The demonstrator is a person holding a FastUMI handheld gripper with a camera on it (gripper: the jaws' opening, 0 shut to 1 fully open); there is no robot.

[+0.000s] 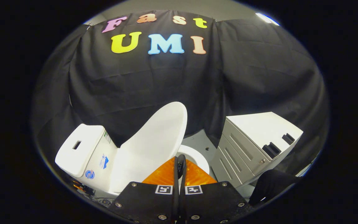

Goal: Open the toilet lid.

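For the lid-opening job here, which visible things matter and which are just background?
Job:
- white plastic toilet lid, already raised
- white toilet bowl rim, just beyond the fingers
- tool, fingers together, not gripping anything

Background:
- white ceramic toilet tank
- white drawer cabinet
- grey floor

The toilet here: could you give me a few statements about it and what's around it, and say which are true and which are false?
1. The toilet lid is raised. True.
2. The gripper has its fingers wide apart. False: they are pressed together, with nothing between them.
3. A white drawer cabinet stands beside the toilet bowl. True.
4. The lid is gripped between the fingers. False: the fingers hold nothing; whether they touch the lid is unclear.
5. The tank sits behind the lid. True.
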